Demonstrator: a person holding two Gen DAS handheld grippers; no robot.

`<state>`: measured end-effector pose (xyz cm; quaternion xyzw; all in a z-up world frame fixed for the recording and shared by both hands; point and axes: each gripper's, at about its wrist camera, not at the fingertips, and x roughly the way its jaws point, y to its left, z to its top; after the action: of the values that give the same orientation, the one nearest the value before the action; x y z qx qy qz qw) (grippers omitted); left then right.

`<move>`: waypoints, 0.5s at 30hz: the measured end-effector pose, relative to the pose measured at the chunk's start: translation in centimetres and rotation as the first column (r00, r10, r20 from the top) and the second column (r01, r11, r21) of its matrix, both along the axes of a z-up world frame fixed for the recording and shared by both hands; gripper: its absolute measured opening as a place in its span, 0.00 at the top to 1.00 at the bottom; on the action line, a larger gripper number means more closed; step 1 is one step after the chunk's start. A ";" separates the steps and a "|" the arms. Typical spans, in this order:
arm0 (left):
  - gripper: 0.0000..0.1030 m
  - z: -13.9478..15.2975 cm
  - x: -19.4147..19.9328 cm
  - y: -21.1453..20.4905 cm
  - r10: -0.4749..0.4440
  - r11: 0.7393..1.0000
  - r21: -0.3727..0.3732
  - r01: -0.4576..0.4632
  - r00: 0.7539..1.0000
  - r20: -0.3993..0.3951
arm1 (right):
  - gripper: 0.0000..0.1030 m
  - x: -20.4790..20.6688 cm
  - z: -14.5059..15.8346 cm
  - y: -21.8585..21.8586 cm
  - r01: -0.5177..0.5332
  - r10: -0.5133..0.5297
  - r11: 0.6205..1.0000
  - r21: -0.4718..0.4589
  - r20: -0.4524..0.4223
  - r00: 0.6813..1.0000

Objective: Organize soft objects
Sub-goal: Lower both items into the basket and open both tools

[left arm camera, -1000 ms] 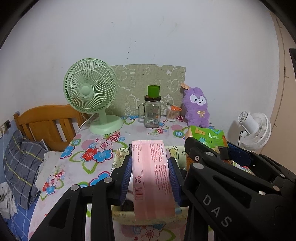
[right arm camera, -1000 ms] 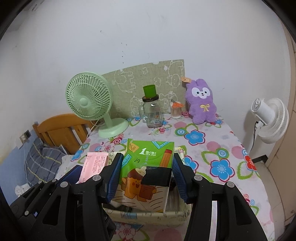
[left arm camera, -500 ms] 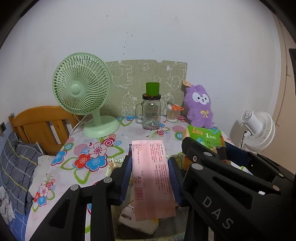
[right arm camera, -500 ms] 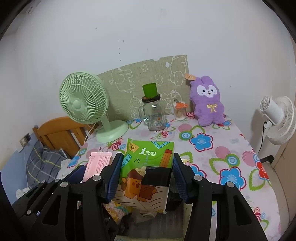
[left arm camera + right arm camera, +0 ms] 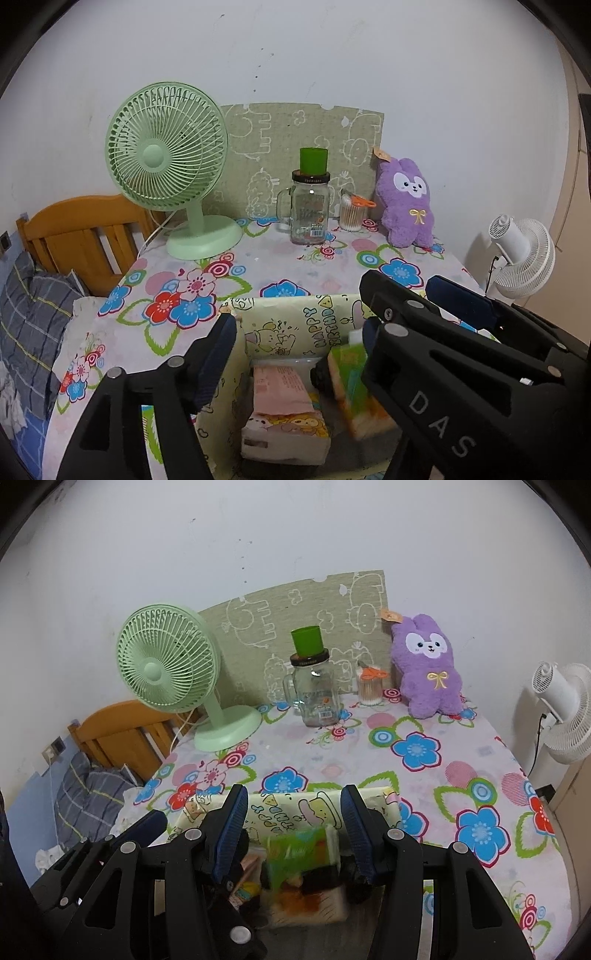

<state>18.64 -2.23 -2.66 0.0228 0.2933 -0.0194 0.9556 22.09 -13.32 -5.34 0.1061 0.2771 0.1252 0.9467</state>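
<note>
A fabric storage box (image 5: 295,325) with cartoon print stands at the table's near edge; it also shows in the right wrist view (image 5: 288,805). A pink tissue pack (image 5: 280,391) lies inside it on another pack with cartoon print (image 5: 284,432). A green tissue pack (image 5: 354,384) lies blurred beside it, also in the right wrist view (image 5: 306,867). My left gripper (image 5: 299,347) is open and empty above the box. My right gripper (image 5: 293,827) is open and empty above the green pack. A purple plush rabbit (image 5: 428,672) sits at the back right.
A green desk fan (image 5: 173,170) stands back left. A glass jar mug with a green cup on top (image 5: 308,203) and a small cotton swab jar (image 5: 352,212) stand at the back. A white fan (image 5: 565,712) is off the table's right. A wooden bed frame (image 5: 77,236) is left.
Both grippers opened and let go. The pink pack and the green pack dropped into the box. Both grippers rose and moved forward over the box.
</note>
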 end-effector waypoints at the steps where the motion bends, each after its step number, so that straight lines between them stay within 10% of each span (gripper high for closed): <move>1: 0.27 0.0 -0.1 0.1 0.002 1.000 -0.001 -0.002 1.000 -0.001 | 0.46 -0.1 0.0 0.1 -0.004 0.004 1.000 -0.003 0.001 1.000; 15: 0.15 -0.2 -1.8 0.9 0.014 1.000 -0.018 -0.015 1.000 -0.019 | 0.39 -1.6 0.0 1.1 -0.040 0.040 0.999 -0.016 -0.004 0.999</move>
<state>16.80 -1.35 -2.83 0.0120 0.3024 -0.0153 0.9530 20.48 -12.18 -5.38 0.0933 0.2821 0.1416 0.9443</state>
